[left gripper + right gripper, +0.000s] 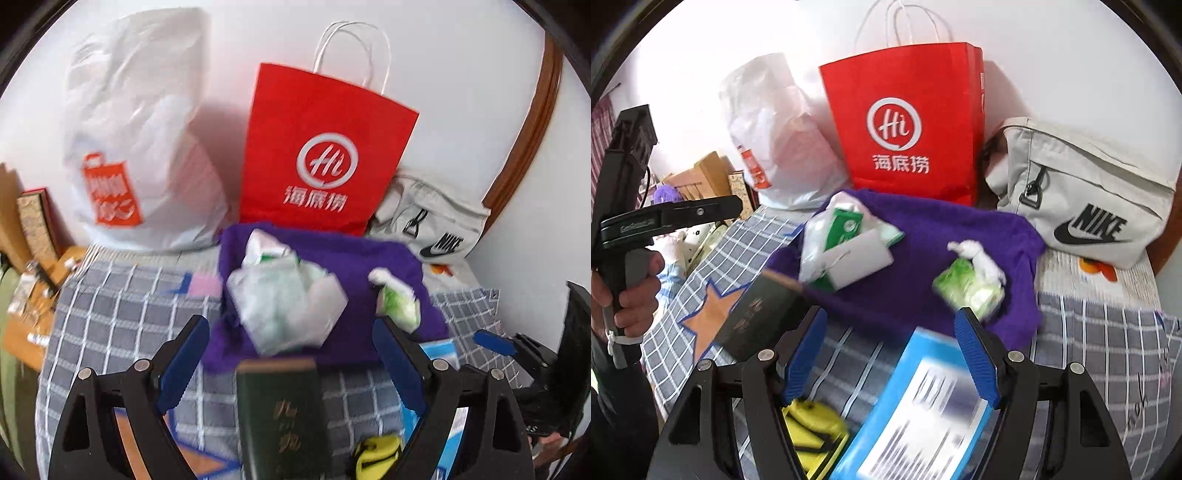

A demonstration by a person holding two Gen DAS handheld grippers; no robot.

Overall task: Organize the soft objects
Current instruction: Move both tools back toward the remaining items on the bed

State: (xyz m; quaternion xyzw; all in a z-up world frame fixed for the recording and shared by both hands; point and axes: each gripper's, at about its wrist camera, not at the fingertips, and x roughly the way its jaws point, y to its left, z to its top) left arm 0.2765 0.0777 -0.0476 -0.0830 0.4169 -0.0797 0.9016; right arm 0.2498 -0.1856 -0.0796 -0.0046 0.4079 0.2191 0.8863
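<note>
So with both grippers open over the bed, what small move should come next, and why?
Probably lower the right gripper onto the green tissue pack on the purple cloth. Its jaws stand open and empty, and that pack lies just ahead of its right finger, loose and apart from the white bag bundle. The left gripper is also empty.

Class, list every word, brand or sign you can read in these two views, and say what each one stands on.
"Hi" and "海底捞": red paper bag.
"NIKE" with swoosh: grey bag.
Orange print: white plastic bag, too blurred.
Gold characters: dark green book, too blurred.
Print: blue box, too blurred.
Green packet: too small.
</note>
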